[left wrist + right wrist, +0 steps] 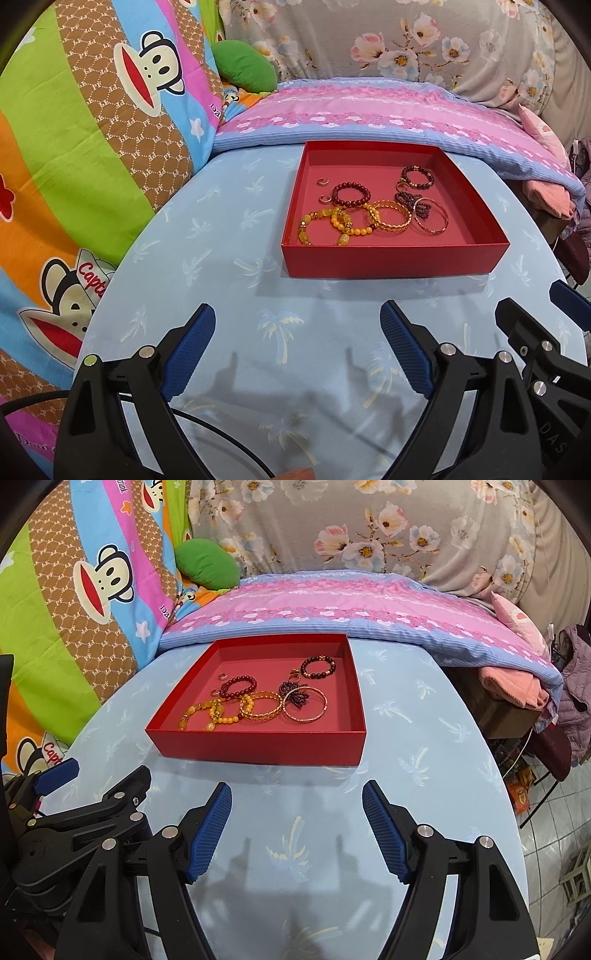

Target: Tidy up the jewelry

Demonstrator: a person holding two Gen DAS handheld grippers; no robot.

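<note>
A shallow red box (391,258) (255,744) stands on the light blue table and holds several pieces of jewelry. Inside lie a yellow bead bracelet (325,225) (210,714), a gold bangle (390,216) (263,706), a thin rose-gold bangle (431,218) (306,708), dark red bead bracelets (350,195) (238,687) and small gold rings (323,181). My left gripper (297,325) is open and empty, in front of the box. My right gripper (297,799) is open and empty, also in front of the box; it also shows at the right edge of the left wrist view (535,314).
The round table wears a light blue palm-print cloth (221,229) (424,738). A pink and blue folded quilt (369,110) (351,605) lies behind the box. A colourful monkey-print quilt (92,129) stands at the left. Clothes and a tiled floor (554,830) lie off the table's right edge.
</note>
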